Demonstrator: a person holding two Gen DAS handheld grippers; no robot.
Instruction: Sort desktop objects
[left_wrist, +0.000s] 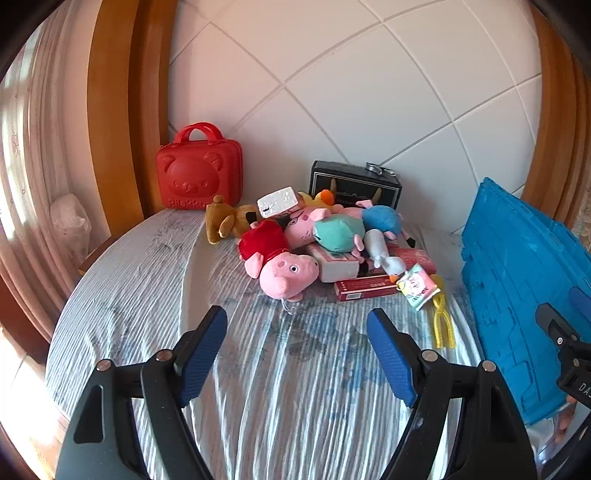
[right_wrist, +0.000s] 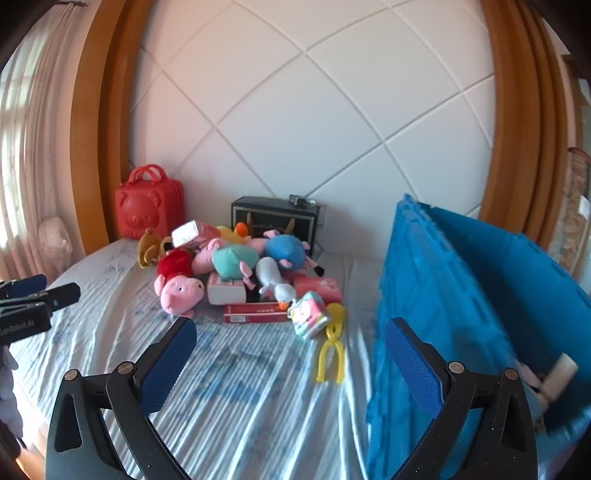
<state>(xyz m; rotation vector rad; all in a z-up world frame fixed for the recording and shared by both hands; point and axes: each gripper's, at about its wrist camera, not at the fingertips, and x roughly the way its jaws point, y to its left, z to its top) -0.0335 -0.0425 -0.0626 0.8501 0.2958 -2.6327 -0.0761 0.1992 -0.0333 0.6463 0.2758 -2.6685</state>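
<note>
The blue crate (right_wrist: 461, 295) is the biggest thing here, standing at the right edge of the bed (left_wrist: 258, 369), whose striped sheet carries everything; no counter is in view. A white item lies inside the blue crate near its lower corner, so sorting seems to be under way, with most of the pile left.

Against the headboard stand a red carry-case (left_wrist: 199, 177) moulded with a bear face, and a black box (left_wrist: 354, 184). Between them and the crate lies the heap to be sorted: a pink pig plush in a red dress (left_wrist: 277, 266), other plush toys in teal, blue, white and brown, a white-and-pink carton (left_wrist: 338, 264), a flat red box (left_wrist: 364, 290), a small pastel pouch (left_wrist: 419, 286) and a yellow plastic clip (left_wrist: 441, 321).

Both pairs of tongs, the left tongs (left_wrist: 295, 358) and the right tongs (right_wrist: 291, 369), stand spread wide with nothing between the pads, aimed down over bare sheet short of the heap. This reads as the reach for a fresh pick. The next move calls for choosing one item at the near edge, likely the pig or the red box, closing on it squarely, and carrying it right, over the crate's wall.

Writing: the case's embossed word reads roughly "Rilakku…", partly cut off. The pouch, the red box and the black box carry print too small to read.
</note>
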